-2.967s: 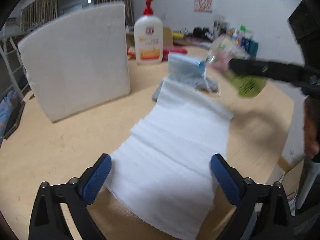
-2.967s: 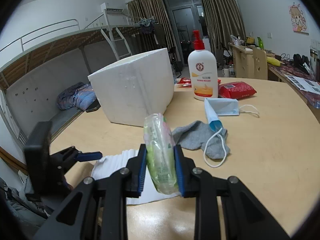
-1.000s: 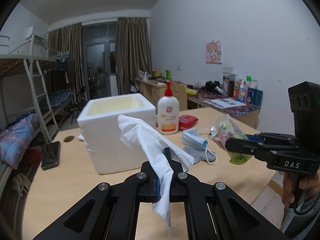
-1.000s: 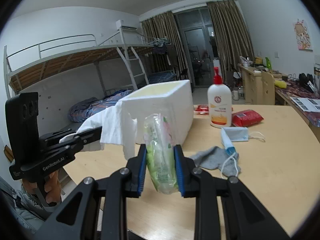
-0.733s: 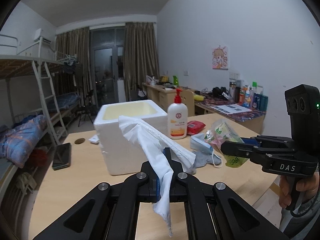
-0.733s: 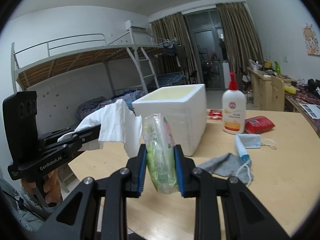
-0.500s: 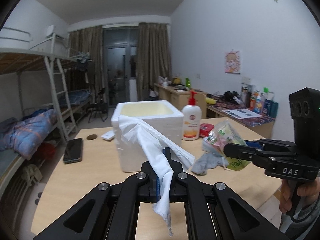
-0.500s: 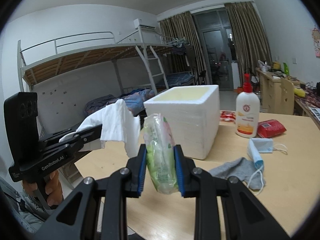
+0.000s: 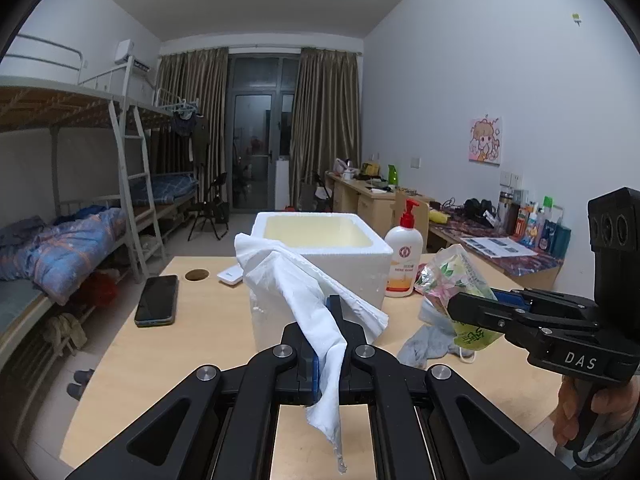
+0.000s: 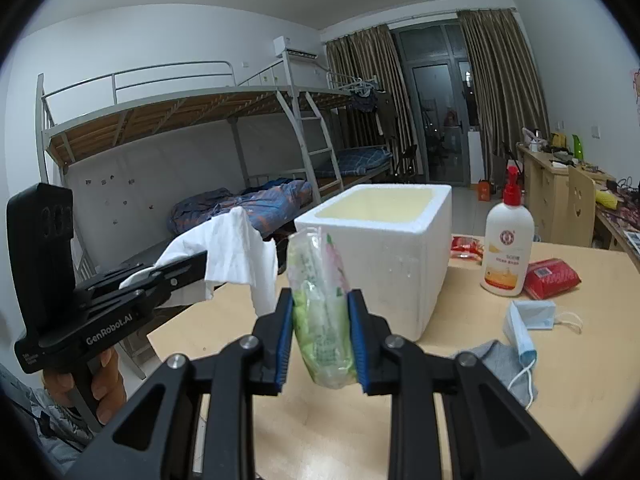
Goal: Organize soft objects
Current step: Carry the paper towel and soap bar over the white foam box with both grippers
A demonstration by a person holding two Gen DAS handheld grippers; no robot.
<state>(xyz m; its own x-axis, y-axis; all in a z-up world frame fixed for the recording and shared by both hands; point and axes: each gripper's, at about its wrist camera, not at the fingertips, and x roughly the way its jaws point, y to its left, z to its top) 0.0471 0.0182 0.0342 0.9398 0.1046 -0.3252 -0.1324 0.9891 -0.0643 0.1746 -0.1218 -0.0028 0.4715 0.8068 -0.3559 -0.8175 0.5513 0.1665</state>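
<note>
My left gripper (image 9: 333, 320) is shut on a white cloth (image 9: 304, 280) that drapes over its fingers and hangs down, held above the table. My right gripper (image 10: 322, 322) is shut on a green tissue pack (image 10: 322, 316), which stands upright between the blue pads. Ahead of both stands an open white foam box (image 9: 320, 252) (image 10: 384, 248) on the wooden table (image 9: 180, 344). In the left wrist view the right gripper (image 9: 476, 304) carries the tissue pack (image 9: 456, 276) at the right. In the right wrist view the left gripper (image 10: 200, 264) carries the white cloth (image 10: 236, 252) at the left.
A grey sock (image 10: 496, 364) and a blue face mask (image 10: 528, 320) lie on the table right of the box. A lotion pump bottle (image 10: 506, 244) and a red packet (image 10: 552, 274) stand behind them. A phone (image 9: 157, 300) lies at the left. Bunk beds (image 10: 200, 128) stand beyond the table.
Both grippers have drawn back and risen a little with their loads, so the foam box sits more central and its open top shows more. Neither grip has changed.
</note>
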